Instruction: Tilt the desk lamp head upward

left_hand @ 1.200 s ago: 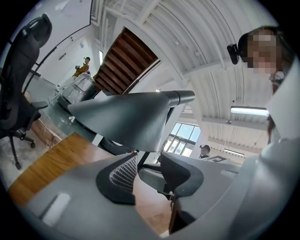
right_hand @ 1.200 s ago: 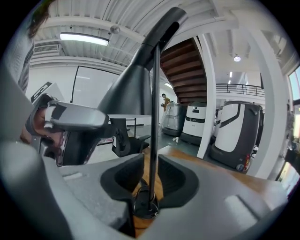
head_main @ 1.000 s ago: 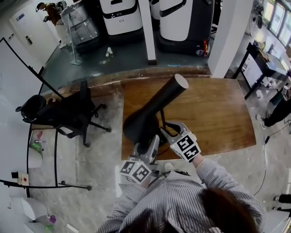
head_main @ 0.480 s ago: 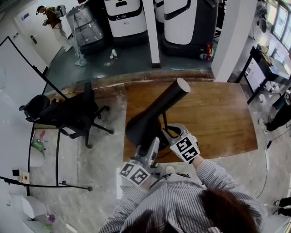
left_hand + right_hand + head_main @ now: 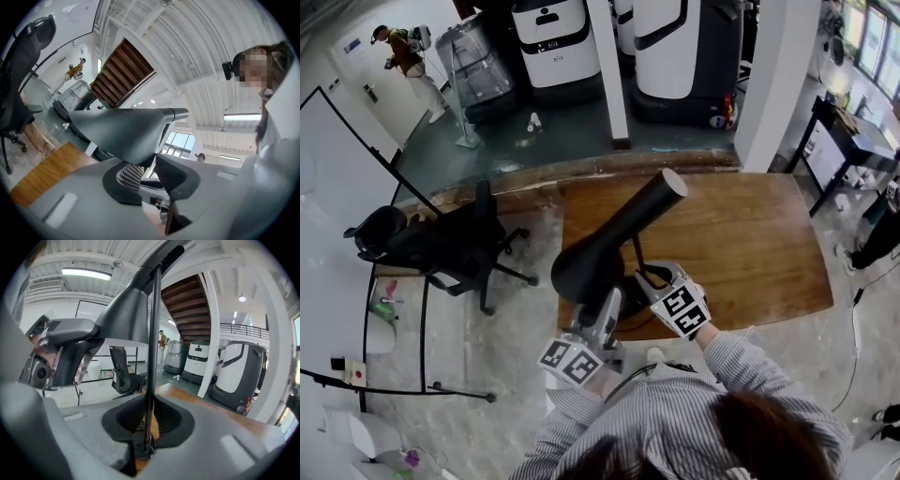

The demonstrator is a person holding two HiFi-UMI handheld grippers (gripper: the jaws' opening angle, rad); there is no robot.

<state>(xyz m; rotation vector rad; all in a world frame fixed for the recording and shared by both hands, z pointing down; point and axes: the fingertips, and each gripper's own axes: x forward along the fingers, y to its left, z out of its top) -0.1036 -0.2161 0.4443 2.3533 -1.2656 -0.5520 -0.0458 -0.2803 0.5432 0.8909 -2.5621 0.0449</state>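
Observation:
A black desk lamp stands on the wooden table [image 5: 750,234]. Its cone-shaped head [image 5: 614,234] slants from the wide mouth near me up to the narrow end farther back. My left gripper [image 5: 602,305] is at the mouth's rim. In the left gripper view the lamp head [image 5: 122,131] dips between the pads [image 5: 129,176]; the left gripper [image 5: 149,171] has just been closing and now presses on the rim. My right gripper [image 5: 645,278] sits lower, beside the thin stem [image 5: 635,255]. In the right gripper view the stem [image 5: 152,357] runs up between the jaws of the right gripper [image 5: 151,420], which are shut on it.
A black office chair [image 5: 441,244] stands left of the table. A white pillar [image 5: 778,75] rises at the table's far right corner. White machines [image 5: 553,37] line the back, and a black desk [image 5: 848,131] is far right. A person [image 5: 398,42] stands far off at the back left.
The left gripper's jaws have closed onto the rim of the lamp head. Both grippers and the lamp have hardly shifted; the head camera has drifted a little.

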